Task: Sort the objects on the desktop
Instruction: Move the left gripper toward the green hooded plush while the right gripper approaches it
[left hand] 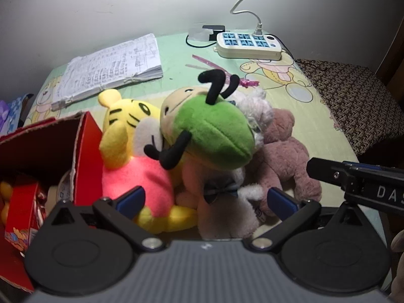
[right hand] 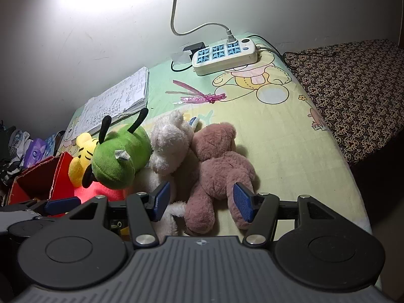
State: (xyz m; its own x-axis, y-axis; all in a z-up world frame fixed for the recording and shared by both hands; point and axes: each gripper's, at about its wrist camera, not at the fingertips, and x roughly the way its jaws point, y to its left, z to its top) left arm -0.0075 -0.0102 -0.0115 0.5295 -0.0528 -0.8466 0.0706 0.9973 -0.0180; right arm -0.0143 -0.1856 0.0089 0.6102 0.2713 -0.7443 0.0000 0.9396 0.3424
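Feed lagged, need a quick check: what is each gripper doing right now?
Left gripper: open wide, holding nothing, above the plush toys.
Right gripper: open, nothing gripped, fingers either side of the pink bear.

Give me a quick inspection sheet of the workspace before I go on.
Surface: cartoon-print cloth covers the desk.
Job's things: green plush, yellow tiger plush, white plush and pink teddy piled together; open red box to their left.
Clutter: handwritten notebook, pink ribbon.
Grippers: left gripper open over the pile; right gripper open, straddling the teddy's legs.
Cables: power strip with white cord plugged in, black adapter behind.
Surroundings: white wall, patterned fabric to the right.
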